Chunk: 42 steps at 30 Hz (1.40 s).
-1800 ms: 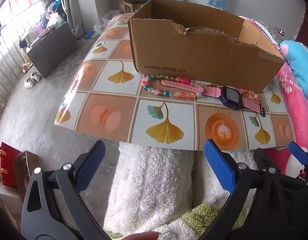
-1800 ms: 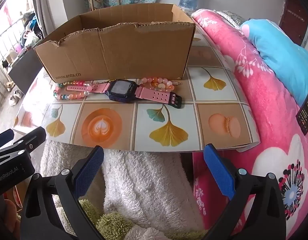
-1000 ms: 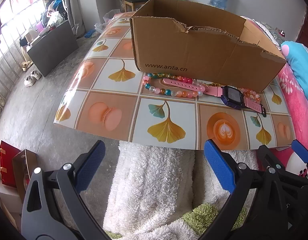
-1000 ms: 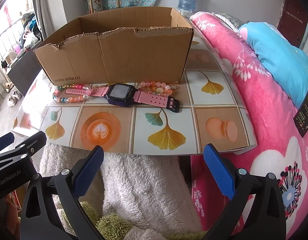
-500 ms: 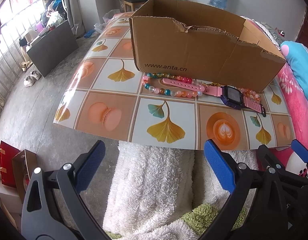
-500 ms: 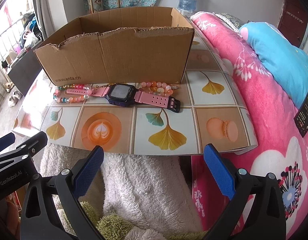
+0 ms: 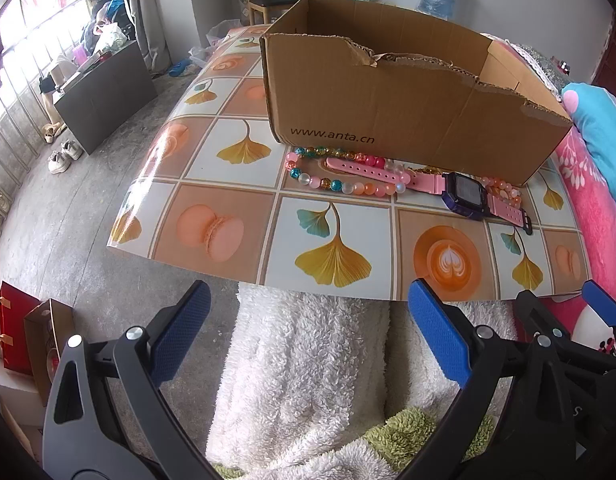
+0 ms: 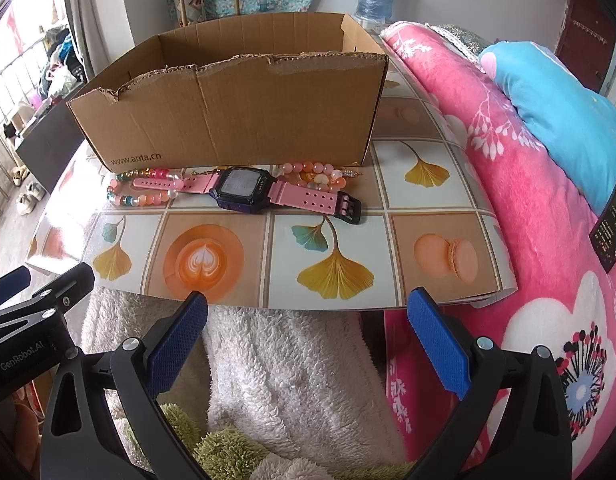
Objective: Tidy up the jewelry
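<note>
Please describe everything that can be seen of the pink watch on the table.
The watch lies flat, face up, on the tiled table covering, just in front of the cardboard box. Its square case is dark purple with a grey, unlit screen. The two straps look like pink rubber with rows of holes; one ends in a black buckle. One strap lies across the multicoloured bead bracelet; the other overlaps the peach bead bracelet. Neither gripper touches it.

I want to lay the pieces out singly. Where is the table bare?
Bare: the front tiles between the watch and the table edge, and left of the cardboard box. Crowded: the strip against the box, with both bead bracelets.
</note>
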Motion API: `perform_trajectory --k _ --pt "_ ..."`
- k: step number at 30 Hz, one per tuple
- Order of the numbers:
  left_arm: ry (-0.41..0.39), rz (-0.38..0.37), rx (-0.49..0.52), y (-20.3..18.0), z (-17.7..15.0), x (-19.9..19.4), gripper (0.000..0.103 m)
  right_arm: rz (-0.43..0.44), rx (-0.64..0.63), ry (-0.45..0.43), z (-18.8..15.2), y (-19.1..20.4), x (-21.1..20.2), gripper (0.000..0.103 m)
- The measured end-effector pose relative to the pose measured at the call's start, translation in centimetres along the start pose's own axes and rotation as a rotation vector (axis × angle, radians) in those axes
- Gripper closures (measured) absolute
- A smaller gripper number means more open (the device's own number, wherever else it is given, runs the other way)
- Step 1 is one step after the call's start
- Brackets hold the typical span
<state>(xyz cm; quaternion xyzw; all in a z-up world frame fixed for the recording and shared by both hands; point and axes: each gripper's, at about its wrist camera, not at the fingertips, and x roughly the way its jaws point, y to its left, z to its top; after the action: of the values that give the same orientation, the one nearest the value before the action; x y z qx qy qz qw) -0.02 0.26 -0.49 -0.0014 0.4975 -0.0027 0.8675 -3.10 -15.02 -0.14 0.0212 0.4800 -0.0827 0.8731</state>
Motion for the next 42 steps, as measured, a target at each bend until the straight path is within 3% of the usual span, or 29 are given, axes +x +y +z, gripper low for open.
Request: perform_trajectory --k 42 --pt "0.001 -0.001 -0.003 0.65 0.29 -0.15 0.007 0.006 -0.002 -0.001 0.25 0.17 -0.15 0.005"
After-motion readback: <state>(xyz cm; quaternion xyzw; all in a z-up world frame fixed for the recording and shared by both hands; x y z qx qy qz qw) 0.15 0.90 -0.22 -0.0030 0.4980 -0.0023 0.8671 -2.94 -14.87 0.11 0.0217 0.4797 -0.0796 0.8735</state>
